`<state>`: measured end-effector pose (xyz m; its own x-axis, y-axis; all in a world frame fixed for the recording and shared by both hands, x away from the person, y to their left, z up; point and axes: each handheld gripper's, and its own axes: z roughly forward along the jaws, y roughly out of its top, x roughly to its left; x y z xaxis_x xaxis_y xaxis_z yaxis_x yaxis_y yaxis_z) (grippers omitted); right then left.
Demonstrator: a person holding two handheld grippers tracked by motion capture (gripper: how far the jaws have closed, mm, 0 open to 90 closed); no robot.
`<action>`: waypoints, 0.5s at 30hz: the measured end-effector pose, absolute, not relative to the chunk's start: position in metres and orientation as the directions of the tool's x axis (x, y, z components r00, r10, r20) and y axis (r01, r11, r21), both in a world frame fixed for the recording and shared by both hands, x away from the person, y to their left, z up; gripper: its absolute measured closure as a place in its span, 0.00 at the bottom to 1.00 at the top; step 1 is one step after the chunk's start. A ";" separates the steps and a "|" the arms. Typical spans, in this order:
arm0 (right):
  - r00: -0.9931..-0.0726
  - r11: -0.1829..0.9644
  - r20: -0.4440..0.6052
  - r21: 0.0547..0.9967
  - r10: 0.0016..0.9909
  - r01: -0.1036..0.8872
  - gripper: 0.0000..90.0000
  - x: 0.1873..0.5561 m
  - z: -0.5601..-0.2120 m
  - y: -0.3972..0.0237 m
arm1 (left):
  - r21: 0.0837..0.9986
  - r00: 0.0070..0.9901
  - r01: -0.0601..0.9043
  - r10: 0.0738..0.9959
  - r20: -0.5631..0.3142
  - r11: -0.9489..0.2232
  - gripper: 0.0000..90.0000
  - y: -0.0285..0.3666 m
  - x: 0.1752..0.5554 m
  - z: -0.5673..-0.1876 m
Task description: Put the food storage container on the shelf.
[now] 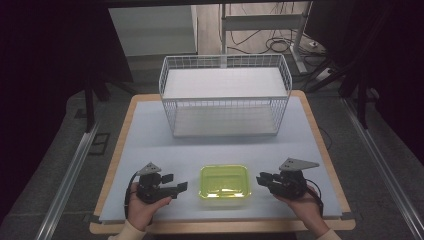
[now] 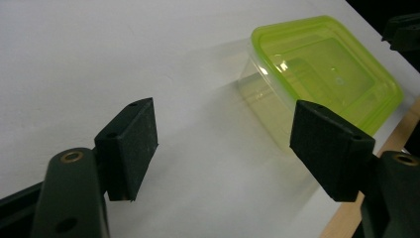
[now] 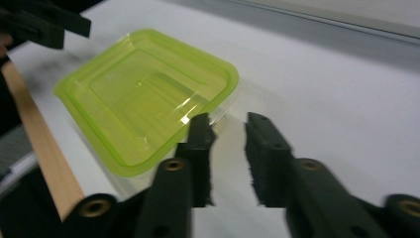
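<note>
Centre front: lidded green container [image 1: 225, 182], bare mat at its 3 and 9 o'clock sides | 12 o'clock: open mat strip, then white wire basket [image 1: 225, 95] blocks the rear | table [image 1: 320, 145] edges unobstructed.

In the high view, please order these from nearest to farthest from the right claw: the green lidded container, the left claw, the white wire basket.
1. Green lidded container, just beside the right claw, toward the table's middle.
2. Left claw, beyond the container, on the opposite side.
3. White wire basket, at the table's far end.

Wood-edged table [image 1: 314, 122] with pale top, grey floor [image 1: 55, 150], metal rails [image 1: 67, 175], cables [image 1: 280, 45], dark surroundings
</note>
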<state>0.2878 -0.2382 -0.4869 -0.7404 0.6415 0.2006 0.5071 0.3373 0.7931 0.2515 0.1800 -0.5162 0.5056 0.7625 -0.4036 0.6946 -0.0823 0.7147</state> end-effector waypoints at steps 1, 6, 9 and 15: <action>-0.735 0.325 0.225 0.788 0.640 0.523 0.65 0.289 -0.487 -0.240 | 0.706 0.506 0.703 0.755 -0.417 -0.082 0.29 0.179 0.253 -0.517; -0.741 0.319 0.241 0.789 0.627 0.526 0.54 0.290 -0.487 -0.240 | 0.694 0.506 0.716 0.739 -0.444 -0.073 0.29 0.179 0.253 -0.516; -0.741 0.308 0.264 0.785 0.618 0.537 0.43 0.291 -0.488 -0.237 | 0.693 0.515 0.718 0.720 -0.466 -0.065 0.29 0.178 0.253 -0.514; -0.736 0.300 0.274 0.783 0.619 0.545 0.43 0.293 -0.488 -0.234 | 0.648 0.498 0.761 0.679 -0.539 -0.044 0.29 0.172 0.258 -0.516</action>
<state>0.2925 -0.2341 -0.4880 -0.7357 0.6193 0.2744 0.5446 0.3000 0.7832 0.2583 0.1715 -0.5158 0.4980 0.6793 -0.5389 0.7606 -0.0437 0.6478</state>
